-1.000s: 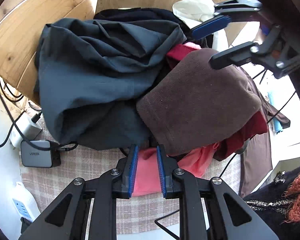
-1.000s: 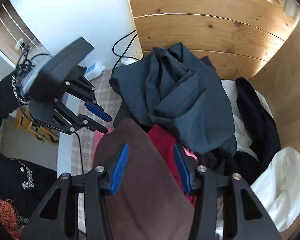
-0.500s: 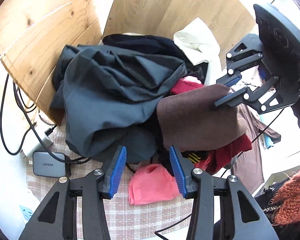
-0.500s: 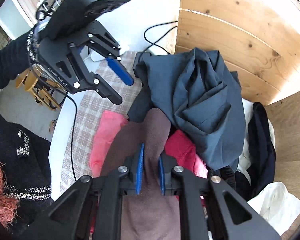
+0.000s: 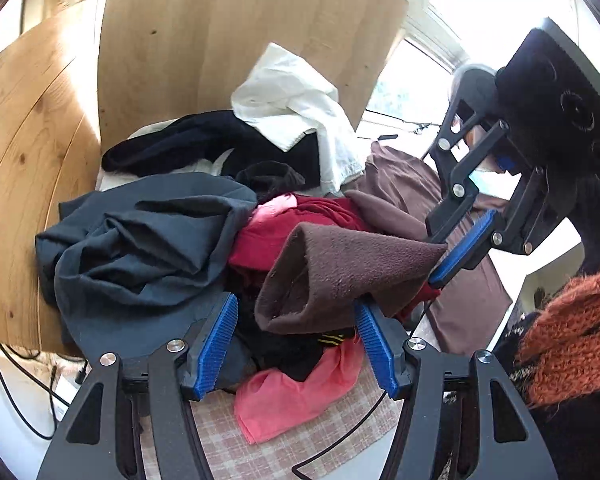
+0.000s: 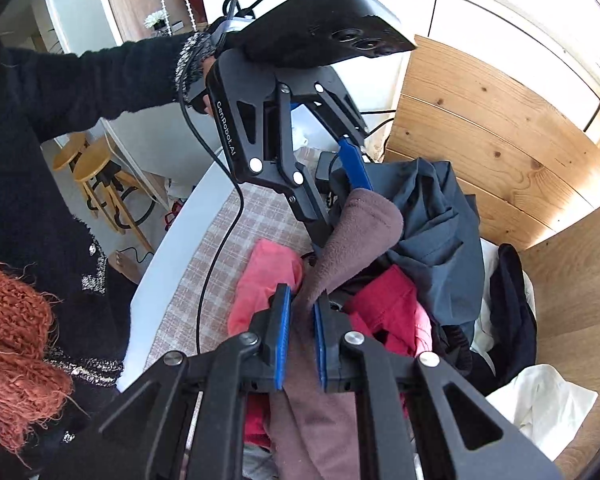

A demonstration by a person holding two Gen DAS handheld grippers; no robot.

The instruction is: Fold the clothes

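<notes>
Right gripper (image 6: 300, 336): jaws pinch the brown cloth (image 5: 340, 280).
Left gripper (image 5: 296, 344): jaws wide open around its other end.

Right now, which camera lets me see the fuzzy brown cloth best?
The left wrist view. There the brown fleece hangs in the open, its rolled edge showing, pinched by the right hand-held gripper while the left hand-held gripper waits open below it. The right wrist view shows only a strip running between its own fingers.
</notes>
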